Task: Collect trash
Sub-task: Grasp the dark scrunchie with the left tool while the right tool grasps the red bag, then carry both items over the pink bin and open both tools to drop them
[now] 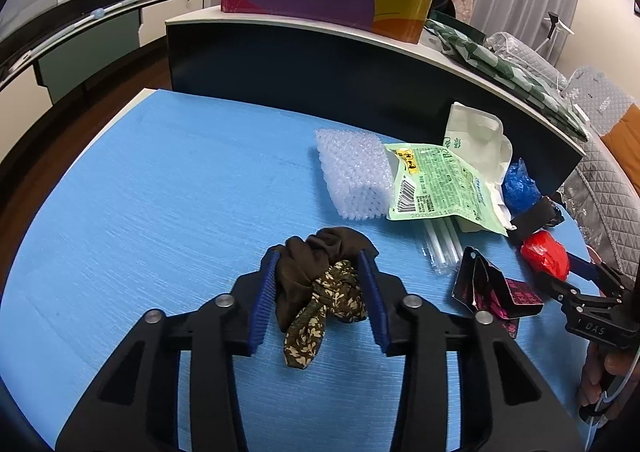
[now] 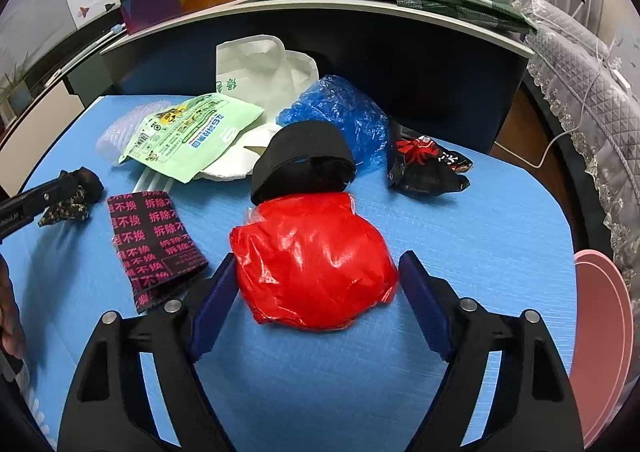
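Left gripper [image 1: 320, 294]: jaws closed in on a bundle of cloth [image 1: 320, 284], both blue pads pressing its sides.
Bundle of cloth: dark brown fabric knotted with a leaf-print strip, resting on the blue mat [image 1: 140, 192], its tail hanging back between the fingers.
Right gripper [image 2: 316, 292]: jaws spread wide on either side of a red plastic bag [image 2: 312, 260]; left pad touching or just beside it, right pad apart with a gap showing.
Red plastic bag: crumpled, lying on the mat between the right gripper's fingers.
Black band [image 2: 304, 160]: just beyond the red bag, touching it.
Blue plastic bag [image 2: 340, 112]: farther ahead, behind the band.
Black and pink wrapper [image 2: 154, 244]: left of the right gripper.
Green packet [image 2: 192, 136]: ahead and left, over a white bag [image 2: 260, 68].
Bubble wrap [image 1: 352, 176]: ahead and right of the left gripper.
Red and black wrapper [image 2: 428, 164]: ahead and right of the right gripper.
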Demonstrator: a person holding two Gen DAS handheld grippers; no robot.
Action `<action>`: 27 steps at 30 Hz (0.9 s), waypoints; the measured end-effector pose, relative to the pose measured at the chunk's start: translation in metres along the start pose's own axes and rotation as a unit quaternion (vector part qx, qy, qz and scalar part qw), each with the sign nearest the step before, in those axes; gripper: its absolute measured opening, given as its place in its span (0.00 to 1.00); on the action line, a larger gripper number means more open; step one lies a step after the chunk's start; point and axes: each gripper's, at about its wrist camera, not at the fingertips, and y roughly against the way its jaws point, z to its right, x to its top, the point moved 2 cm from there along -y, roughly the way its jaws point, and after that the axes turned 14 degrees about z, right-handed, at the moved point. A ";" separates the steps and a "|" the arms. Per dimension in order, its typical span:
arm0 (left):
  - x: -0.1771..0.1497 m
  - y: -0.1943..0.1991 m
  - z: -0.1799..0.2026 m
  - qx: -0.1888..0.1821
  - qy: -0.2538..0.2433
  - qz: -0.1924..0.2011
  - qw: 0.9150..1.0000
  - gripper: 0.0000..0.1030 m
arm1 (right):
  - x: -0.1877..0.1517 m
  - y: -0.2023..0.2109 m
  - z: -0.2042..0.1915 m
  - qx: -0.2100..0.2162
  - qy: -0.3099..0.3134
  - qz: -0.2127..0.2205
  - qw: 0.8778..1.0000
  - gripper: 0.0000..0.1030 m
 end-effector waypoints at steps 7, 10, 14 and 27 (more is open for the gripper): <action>0.001 0.007 0.004 -0.006 -0.003 0.004 1.000 0.20 | 0.004 0.017 0.003 0.000 0.000 0.018 1.000 0.74; 0.002 0.011 0.006 -0.011 -0.006 0.007 1.000 0.19 | 0.006 0.025 0.004 -0.003 -0.001 0.025 1.000 0.74; 0.003 0.018 0.008 -0.014 -0.008 0.013 1.000 0.17 | 0.009 0.039 0.007 -0.008 -0.005 0.038 0.999 0.74; 0.005 0.044 0.036 -0.035 -0.034 0.035 0.998 0.16 | 0.015 0.099 0.026 -0.021 -0.021 0.083 0.996 0.74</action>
